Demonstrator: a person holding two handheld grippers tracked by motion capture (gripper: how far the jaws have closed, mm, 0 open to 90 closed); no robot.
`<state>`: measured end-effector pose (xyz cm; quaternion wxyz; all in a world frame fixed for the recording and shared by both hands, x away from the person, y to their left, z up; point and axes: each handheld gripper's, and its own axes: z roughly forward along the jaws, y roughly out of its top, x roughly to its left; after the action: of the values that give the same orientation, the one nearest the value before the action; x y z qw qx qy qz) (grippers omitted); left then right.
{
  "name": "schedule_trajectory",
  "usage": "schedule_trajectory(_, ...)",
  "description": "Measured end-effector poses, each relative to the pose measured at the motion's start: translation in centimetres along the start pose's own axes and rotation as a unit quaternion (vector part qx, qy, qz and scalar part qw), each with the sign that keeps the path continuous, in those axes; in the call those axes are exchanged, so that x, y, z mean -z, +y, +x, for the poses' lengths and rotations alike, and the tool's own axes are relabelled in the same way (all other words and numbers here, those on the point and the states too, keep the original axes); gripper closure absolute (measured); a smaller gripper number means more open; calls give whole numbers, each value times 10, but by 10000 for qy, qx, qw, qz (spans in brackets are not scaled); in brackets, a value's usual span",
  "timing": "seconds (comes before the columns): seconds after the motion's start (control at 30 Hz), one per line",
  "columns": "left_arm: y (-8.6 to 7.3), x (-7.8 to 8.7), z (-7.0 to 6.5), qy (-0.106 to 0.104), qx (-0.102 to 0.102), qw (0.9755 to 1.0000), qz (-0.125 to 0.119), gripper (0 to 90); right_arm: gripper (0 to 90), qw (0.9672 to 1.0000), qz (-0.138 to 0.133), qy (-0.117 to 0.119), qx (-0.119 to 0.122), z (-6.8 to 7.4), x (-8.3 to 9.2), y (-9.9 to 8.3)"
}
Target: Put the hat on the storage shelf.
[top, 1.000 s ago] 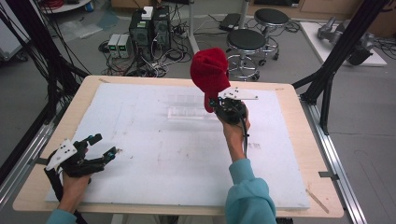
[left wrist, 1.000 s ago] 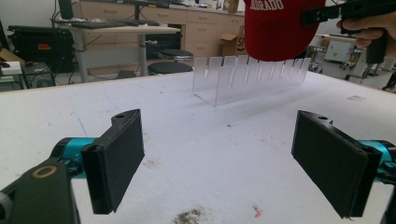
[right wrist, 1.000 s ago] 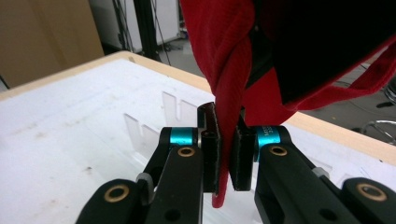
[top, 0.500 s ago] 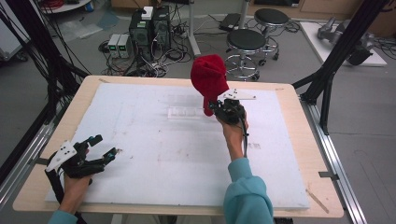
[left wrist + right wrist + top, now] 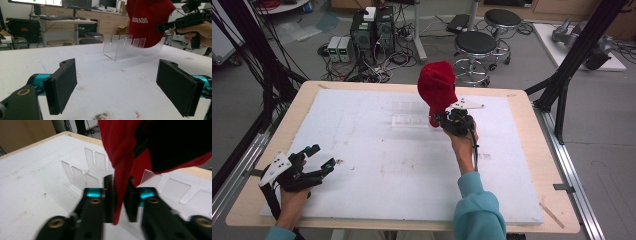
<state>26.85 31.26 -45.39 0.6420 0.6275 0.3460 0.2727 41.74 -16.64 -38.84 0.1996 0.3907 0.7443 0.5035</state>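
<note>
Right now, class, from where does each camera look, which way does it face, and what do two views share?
High view: above the person's side of the table, looking forward and down; both forearms, the left gripper and the right gripper show.
Left gripper view: rides the left gripper, looking level past its wide-open jaws toward the red cap and the clear rack.
Right gripper view: rides the right gripper, facing the rack; its jaws have just been opening, with cap fabric between them.
Shared: cap and rack appear in all three.
</note>
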Motion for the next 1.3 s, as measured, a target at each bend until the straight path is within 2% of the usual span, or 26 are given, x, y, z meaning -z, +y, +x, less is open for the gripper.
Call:
schedule_trajectory(0.07,0,0,0,-4,-7,10000,3,170,522,9999,22,-118,-26,1,1,0)
schedule_trajectory(0.2,0,0,0,-8,18,10000,-3,170,275,9996,28,-212,-181,5,8,2)
schedule_trajectory(0.27,0,0,1,10,49,10000,-12,170,188,9995,98,-249,-173,9,15,5)
schedule_trajectory(0.37,0,1,2,6,67,10000,-15,170,128,9996,94,-237,-90,15,30,8)
schedule_trajectory(0.5,0,0,0,-9,27,10000,-20,170,124,9989,-206,-371,220,24,58,5)
schedule_trajectory(0.63,0,1,1,-7,29,10000,-25,170,118,9986,-237,-420,220,24,83,1)
schedule_trajectory(0.77,0,1,0,-10,5,10000,-58,170,119,9966,-616,-479,248,25,116,-6)
schedule_trajectory(0.8,-1,1,0,-16,-20,10000,-65,170,118,9957,-742,-465,296,25,125,-11)
schedule_trajectory(0.9,-1,2,-1,-20,-73,9999,-84,170,118,9959,-678,-515,311,22,144,-24)
schedule_trajectory(1.0,-1,2,-2,-16,-104,9999,-104,169,118,9940,-870,-594,297,18,163,-43)
schedule_trajectory(1.13,-1,3,-3,-8,-138,9998,-138,170,118,9897,-1239,-657,290,17,176,-77)
schedule_trajectory(1.2,-1,3,-3,-9,-161,9997,-159,169,118,9876,-1361,-680,374,18,176,-92)
schedule_trajectory(1.23,-2,3,-3,-3,-177,9997,-164,169,115,9876,-1382,-677,327,19,174,-99)
schedule_trajectory(1.3,-2,4,-4,-1,-227,9996,-184,168,113,9854,-1502,-738,315,21,170,-113)
